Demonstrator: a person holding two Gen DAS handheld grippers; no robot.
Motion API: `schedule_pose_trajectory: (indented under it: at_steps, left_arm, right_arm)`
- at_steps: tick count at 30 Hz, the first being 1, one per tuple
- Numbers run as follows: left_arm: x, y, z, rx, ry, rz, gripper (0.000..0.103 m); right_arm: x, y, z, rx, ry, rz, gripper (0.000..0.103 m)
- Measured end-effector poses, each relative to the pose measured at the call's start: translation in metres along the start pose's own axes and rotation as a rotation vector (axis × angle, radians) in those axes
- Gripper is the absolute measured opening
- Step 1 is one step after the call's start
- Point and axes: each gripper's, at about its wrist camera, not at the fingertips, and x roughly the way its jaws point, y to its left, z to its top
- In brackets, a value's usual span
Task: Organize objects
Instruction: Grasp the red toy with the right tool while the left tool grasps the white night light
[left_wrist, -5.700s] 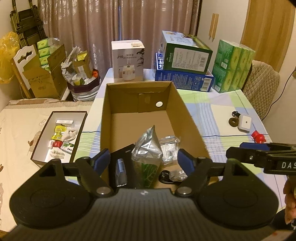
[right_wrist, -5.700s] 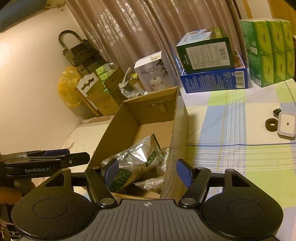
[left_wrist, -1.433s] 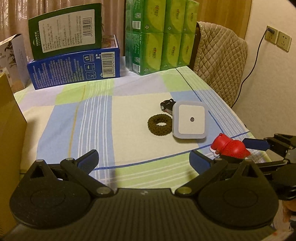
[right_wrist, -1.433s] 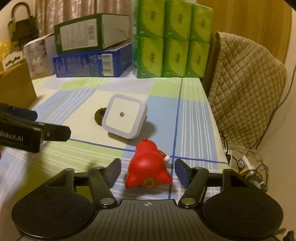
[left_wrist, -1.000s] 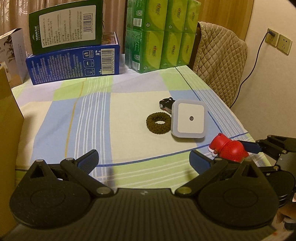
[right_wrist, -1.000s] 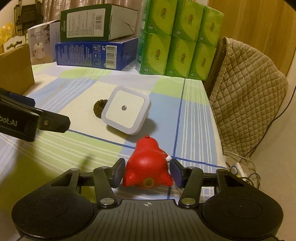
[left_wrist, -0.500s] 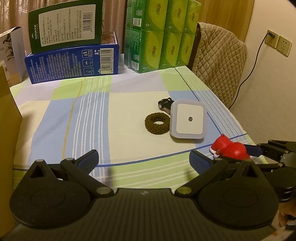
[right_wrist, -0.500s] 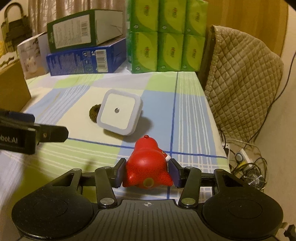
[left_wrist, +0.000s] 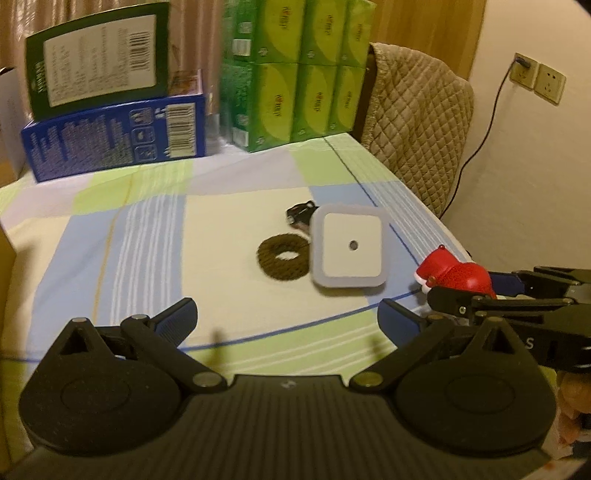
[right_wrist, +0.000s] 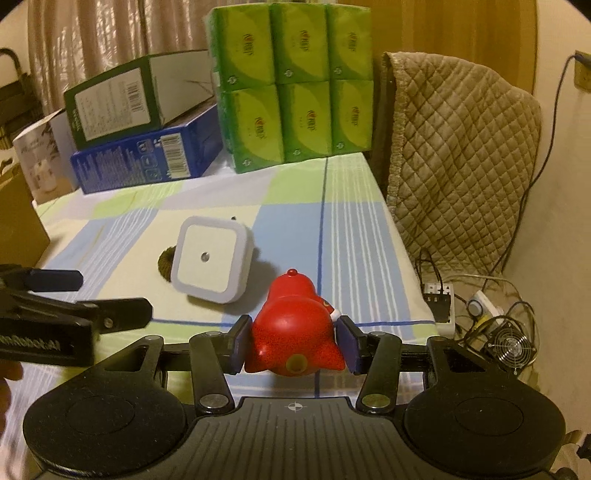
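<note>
Right wrist: right claw (right_wrist: 293, 345) clenches red toy (right_wrist: 293, 332) (left claw (left_wrist: 286, 319) spread, empty).

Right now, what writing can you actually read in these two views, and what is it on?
"GenRobot.AI", seen upside down and partly cut off: left gripper.
"S": right gripper, shut on the red toy.
Green tissue packs: red logo, too small to read.
Green box and blue box: barcodes and fine print, too blurred to read.

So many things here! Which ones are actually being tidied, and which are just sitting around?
Being tidied:
red toy, gripped by the right gripper
white square light
brown ring
small black clip

Just sitting around:
green packs
blue box
quilted chair
</note>
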Motion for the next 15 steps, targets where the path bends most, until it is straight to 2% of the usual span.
schedule_pose_trajectory:
  at_steps: [10, 15]
  left_arm:
    - [0.023, -0.017, 0.010, 0.036, -0.027, -0.058, 0.092]
    - [0.033, -0.027, 0.018, 0.051, -0.044, -0.062, 0.088]
  right_arm:
    - [0.007, -0.021, 0.005, 0.061, -0.001, -0.022, 0.046]
    - [0.006, -0.030, 0.004, 0.093, -0.004, -0.027, 0.046]
